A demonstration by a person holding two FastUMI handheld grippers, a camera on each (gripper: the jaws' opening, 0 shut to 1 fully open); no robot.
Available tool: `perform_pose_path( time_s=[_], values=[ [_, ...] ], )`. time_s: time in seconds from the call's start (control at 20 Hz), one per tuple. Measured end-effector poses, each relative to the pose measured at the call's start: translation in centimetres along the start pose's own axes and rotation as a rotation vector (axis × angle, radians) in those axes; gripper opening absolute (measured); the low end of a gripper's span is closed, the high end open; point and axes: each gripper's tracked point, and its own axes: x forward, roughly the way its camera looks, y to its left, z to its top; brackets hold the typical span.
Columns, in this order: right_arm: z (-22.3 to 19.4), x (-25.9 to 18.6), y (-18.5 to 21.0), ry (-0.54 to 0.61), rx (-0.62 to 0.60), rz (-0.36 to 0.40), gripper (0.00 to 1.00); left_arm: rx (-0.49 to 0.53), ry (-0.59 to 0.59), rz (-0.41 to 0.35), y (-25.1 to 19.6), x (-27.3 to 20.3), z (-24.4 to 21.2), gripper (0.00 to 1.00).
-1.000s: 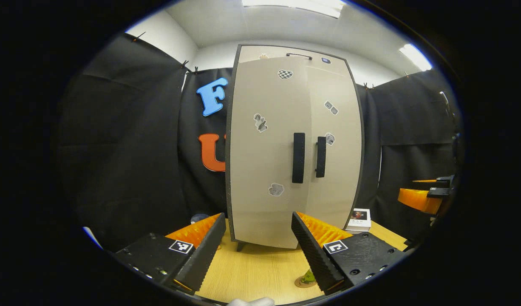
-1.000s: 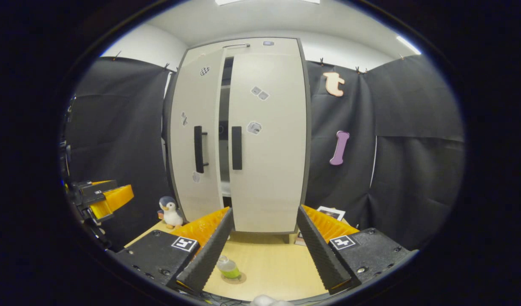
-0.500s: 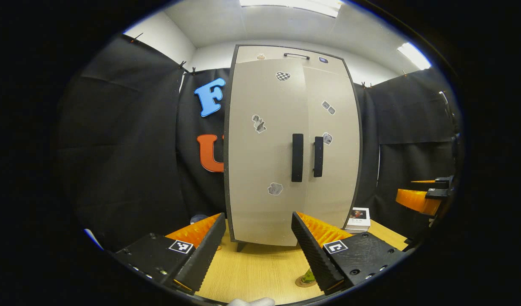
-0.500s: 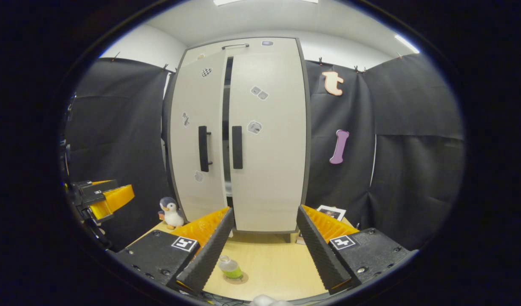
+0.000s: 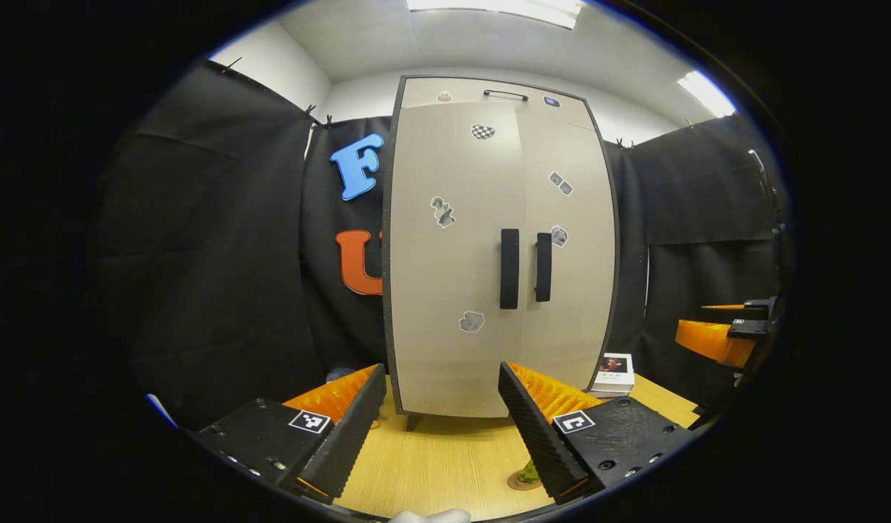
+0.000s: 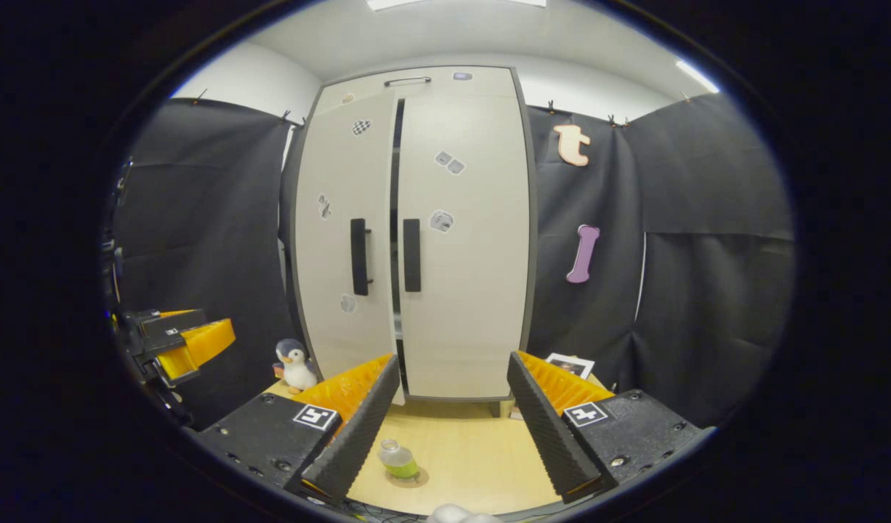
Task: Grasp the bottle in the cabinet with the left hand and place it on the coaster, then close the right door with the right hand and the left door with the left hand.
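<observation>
Now the tall pale cabinet (image 6: 416, 232) stands at the far edge of the wooden bench (image 6: 467, 457), between black cloth walls. Its right door (image 6: 464, 240) sits flush, while the left door (image 6: 344, 240) is almost shut: the right gripper view shows a thin dark slit between the two, just beside the pair of black handles (image 6: 385, 254). From the left gripper view the two doors (image 5: 500, 247) look nearly level with each other. Small stickers dot both doors. The left tool (image 5: 438, 428) is spread wide and holds nothing, hanging over the bench in front of the cabinet, apart from it. The right tool (image 6: 449, 428) is likewise wide and holds nothing. A toy penguin (image 6: 295, 365) stands near the cabinet's left foot, a small book (image 5: 613, 374) near its right. The bottle (image 6: 400, 460), with green liquid, stands upright on the round coaster (image 6: 410, 477) near the bench's front edge
</observation>
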Motion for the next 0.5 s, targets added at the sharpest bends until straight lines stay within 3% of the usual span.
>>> perform_pose_path(
  time_s=[0.5],
  values=[
    [0.1,0.44,0.63,-0.005,0.0,0.005,0.94,-0.005,-0.002,0.02,1.04,0.26,-0.03,0.95]
  ],
)
